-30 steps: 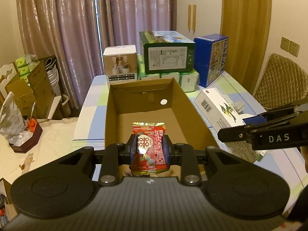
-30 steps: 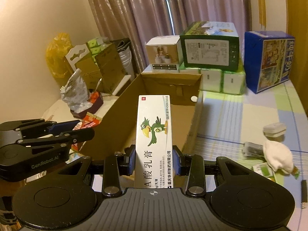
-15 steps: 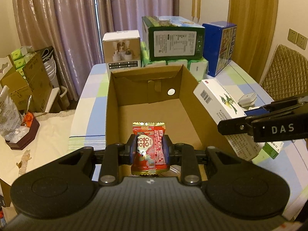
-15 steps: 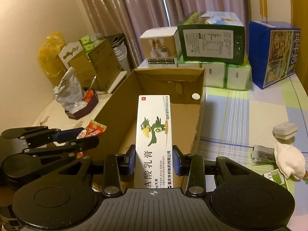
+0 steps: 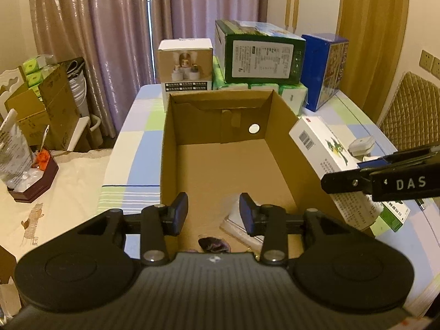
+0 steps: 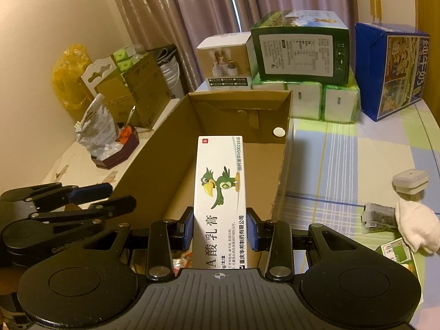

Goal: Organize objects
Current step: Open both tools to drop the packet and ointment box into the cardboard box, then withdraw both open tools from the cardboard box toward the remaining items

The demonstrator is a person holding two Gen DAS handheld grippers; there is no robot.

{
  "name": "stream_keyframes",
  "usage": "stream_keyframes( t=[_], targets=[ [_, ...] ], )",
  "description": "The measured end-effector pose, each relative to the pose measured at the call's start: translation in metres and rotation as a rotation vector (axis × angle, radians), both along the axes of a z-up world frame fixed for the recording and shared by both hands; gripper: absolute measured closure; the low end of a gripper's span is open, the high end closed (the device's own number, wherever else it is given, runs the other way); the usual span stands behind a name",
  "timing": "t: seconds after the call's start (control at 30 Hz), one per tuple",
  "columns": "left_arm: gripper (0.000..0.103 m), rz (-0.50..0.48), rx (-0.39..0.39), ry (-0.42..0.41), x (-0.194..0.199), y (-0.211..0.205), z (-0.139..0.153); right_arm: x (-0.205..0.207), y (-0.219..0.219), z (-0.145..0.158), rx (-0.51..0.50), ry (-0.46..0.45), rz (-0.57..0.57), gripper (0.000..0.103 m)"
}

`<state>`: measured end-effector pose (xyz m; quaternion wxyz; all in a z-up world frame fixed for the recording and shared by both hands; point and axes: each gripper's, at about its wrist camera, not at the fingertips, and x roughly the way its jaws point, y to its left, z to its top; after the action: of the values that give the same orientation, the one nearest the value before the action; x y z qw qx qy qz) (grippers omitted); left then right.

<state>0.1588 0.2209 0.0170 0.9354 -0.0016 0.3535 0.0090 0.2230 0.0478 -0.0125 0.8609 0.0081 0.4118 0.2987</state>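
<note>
Red snack packet gone from left hand-held gripper (image 5: 213,212), now spread, empty | right hand-held gripper (image 6: 219,229) clamps ointment box (image 6: 220,192), lower end hidden

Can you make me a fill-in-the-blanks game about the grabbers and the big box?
1. The left gripper has its fingers ____ and holds nothing.
2. The right gripper is shut on a white medicine box with a green ____ drawn on it.
3. Both grippers are over the open ____ box.
4. The tall box at the far right of the table is coloured ____.

Missing words: open; bird; cardboard; blue
</note>
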Motion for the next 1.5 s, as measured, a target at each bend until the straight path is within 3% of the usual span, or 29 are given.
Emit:
stream_keyframes(
  t=[0.3,0.4,0.83,1.03,1.23,1.5],
  targets=[
    [0.068,0.015,-0.015,-0.013,-0.008,0.004,0.004,0.006,0.008,-0.004,0.032,0.008,0.014,0.068],
    [0.067,0.021,-0.021,-0.013,-0.01,0.004,0.004,0.009,0.005,-0.006,0.06,0.022,-0.006,0.057],
    [0.061,0.049,-0.046,-0.029,-0.039,-0.01,0.015,-0.032,-0.037,0.019,0.113,-0.022,-0.057,0.039],
    [0.05,0.055,-0.07,-0.039,-0.062,-0.029,0.027,-0.065,-0.063,0.035,0.093,-0.071,-0.089,0.019],
    [0.037,0.041,-0.073,-0.044,-0.083,-0.057,0.036,-0.094,-0.093,0.047,0.09,-0.115,-0.133,0.008],
    [0.021,0.009,-0.086,-0.057,-0.107,-0.094,0.045,-0.125,-0.135,0.054,0.079,-0.147,-0.184,0.002]
  ],
)
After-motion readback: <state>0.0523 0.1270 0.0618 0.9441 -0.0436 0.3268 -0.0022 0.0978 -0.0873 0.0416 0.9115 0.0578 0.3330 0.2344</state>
